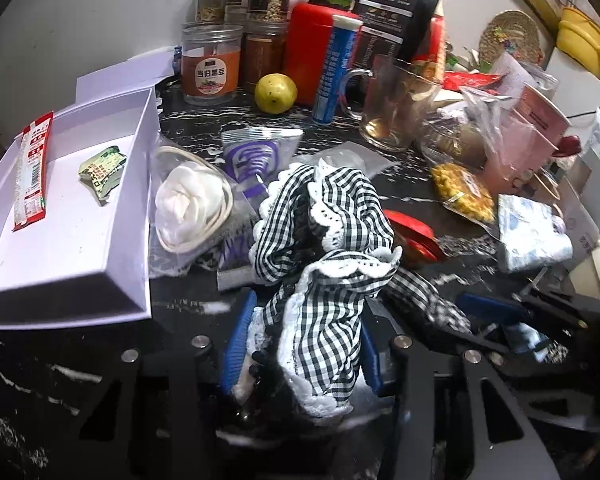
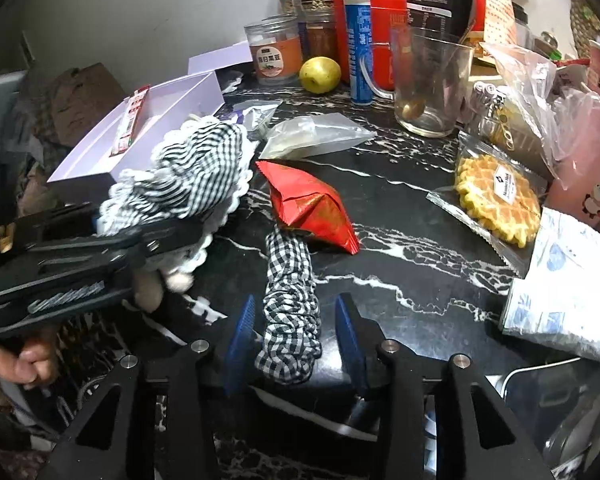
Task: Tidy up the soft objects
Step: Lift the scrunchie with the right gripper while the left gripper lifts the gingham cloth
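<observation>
Clamping the gingham cloth [image 1: 320, 264], the left gripper [image 1: 300, 356] should lift it clear toward the white box [image 1: 136, 276] at left. The right gripper [image 2: 296, 336] stands apart around the cloth's tail [image 2: 290, 292], seemingly not pinching; withdraw first.

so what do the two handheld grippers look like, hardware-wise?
Both match: the left gripper and right gripper have a matte black angular frame with cut-out openings, round silver bolt heads on top, and two blue ribbed finger pads. From the right wrist view, the left unit's side shows stacked black plates. No cables or markings show. A bare hand grips it; no sleeve is visible.
</observation>
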Tool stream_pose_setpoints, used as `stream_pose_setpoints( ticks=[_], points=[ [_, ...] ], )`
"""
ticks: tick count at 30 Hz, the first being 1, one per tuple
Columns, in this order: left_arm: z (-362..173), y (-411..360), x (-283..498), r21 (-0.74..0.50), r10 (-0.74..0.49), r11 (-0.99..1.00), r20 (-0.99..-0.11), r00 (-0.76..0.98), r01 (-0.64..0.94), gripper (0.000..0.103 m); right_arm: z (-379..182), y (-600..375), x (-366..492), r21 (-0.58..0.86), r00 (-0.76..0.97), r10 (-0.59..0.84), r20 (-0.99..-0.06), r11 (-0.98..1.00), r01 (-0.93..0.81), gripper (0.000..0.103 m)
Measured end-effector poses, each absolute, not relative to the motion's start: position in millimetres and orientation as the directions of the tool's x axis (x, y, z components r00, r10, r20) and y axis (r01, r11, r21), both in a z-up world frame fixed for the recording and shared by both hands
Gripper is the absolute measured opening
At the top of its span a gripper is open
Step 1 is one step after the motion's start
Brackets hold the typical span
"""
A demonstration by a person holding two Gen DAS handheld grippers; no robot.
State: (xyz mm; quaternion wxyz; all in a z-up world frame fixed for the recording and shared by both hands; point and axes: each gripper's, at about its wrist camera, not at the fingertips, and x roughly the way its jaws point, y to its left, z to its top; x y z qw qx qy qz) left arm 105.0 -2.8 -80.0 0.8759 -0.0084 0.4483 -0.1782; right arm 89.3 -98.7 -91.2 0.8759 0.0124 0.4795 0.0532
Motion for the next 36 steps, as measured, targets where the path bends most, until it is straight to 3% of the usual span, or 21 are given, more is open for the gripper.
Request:
stream_pose_setpoints(
  ticks=[12, 15, 25, 29, 36],
  points=[
    [-89.3, 4.7, 81.9, -0.175, -0.301, 0.938, -0.836, 0.458, 0.298, 0.047, -101.5, -99.6, 90.9, 0.059, 0.527, 0.088, -0.846, 0.996, -0.073, 0.041],
    [-92.6, 9.5, 85.4, -0.2, -0.312, 0.94, -0.835, 0.453, 0.278, 0.047, -101.7, -98.7, 90.7, 0.054, 0.531, 0.088, -0.843, 0.995, -0.079, 0.024],
    [-101.2, -5.6, 84.9, -0.083, -0.239, 0.945, -0.836, 0.493, 0.318, 0.053, -100.8, -99.6, 86.1, 0.076, 0.535, 0.102, -0.839, 0.995, -0.071, 0.022],
    [-100.4, -2.3, 84.6, -0.107, -0.253, 0.947, -0.83, 0.497, 0.303, 0.044, -97.8, -98.1, 81.1, 0.087, 0.54, 0.115, -0.834, 0.993, -0.077, 0.022],
    [-91.4, -1.7, 73.7, -0.118, -0.26, 0.949, -0.818, 0.513, 0.293, 0.044, -93.2, -92.6, 71.9, 0.128, 0.542, 0.163, -0.824, 0.987, -0.101, 0.022]
  ],
)
